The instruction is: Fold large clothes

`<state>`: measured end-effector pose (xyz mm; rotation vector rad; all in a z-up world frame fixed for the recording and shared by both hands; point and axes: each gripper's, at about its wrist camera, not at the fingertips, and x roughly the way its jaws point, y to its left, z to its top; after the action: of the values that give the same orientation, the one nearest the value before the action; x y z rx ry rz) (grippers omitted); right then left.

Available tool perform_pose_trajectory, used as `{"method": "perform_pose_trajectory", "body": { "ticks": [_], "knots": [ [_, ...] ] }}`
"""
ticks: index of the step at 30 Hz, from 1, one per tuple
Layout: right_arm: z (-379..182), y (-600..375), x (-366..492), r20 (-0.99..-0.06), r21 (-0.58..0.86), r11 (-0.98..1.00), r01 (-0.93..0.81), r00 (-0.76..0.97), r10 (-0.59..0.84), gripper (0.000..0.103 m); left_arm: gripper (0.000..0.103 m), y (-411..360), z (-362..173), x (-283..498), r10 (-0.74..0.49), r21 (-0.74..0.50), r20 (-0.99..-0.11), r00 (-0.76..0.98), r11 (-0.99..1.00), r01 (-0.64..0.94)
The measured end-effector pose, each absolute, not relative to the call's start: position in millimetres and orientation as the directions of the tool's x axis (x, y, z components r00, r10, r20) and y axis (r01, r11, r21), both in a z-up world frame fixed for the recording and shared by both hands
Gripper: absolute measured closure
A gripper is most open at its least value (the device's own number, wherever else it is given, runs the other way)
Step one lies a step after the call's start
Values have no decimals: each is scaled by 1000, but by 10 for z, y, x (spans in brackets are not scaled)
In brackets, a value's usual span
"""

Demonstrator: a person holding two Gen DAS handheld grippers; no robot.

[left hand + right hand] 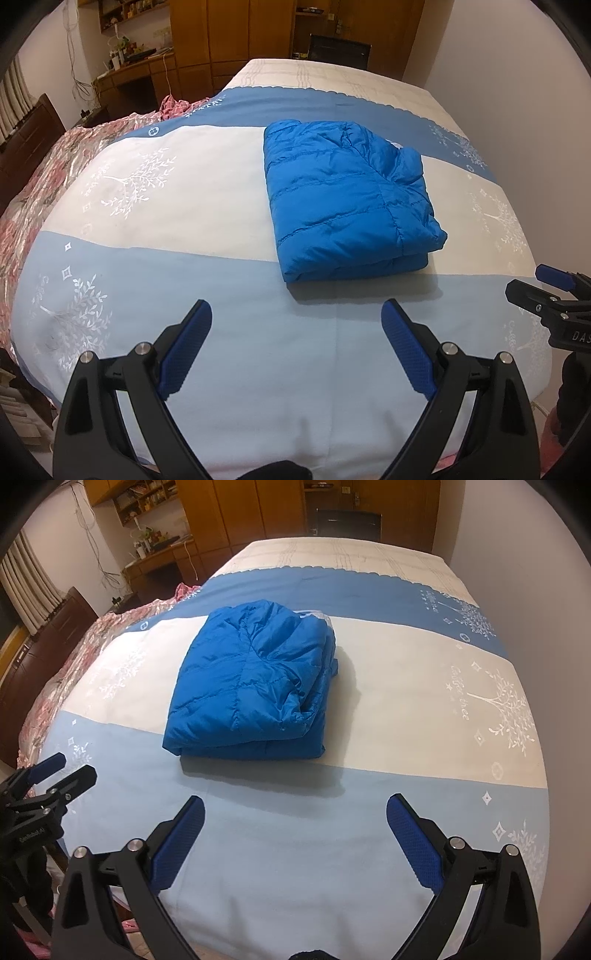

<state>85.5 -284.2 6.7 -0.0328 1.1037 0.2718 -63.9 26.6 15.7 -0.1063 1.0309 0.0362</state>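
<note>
A blue quilted puffer jacket (347,199) lies folded into a compact rectangle on the bed, also seen in the right wrist view (251,683). My left gripper (297,314) is open and empty, hovering over the light blue band of the bedspread short of the jacket's near edge. My right gripper (295,808) is open and empty, also short of the jacket. The right gripper shows at the right edge of the left wrist view (532,280). The left gripper shows at the left edge of the right wrist view (70,766).
The bed (155,206) carries a blue and white striped spread with tree prints. A pink floral quilt (48,173) lies bunched along its left side. A wooden desk (140,70), wardrobe (236,33) and dark chair (338,53) stand beyond the bed. A wall runs along the right.
</note>
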Motion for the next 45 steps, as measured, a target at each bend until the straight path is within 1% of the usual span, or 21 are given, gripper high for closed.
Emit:
{"method": "perform_pose_trajectory", "body": {
  "ticks": [45],
  "knots": [
    [-41,-2877,978,-896,111,967,-230,397,197,4,10,286,129,-530,-40,-77,-866,499,996,-54]
  ]
}}
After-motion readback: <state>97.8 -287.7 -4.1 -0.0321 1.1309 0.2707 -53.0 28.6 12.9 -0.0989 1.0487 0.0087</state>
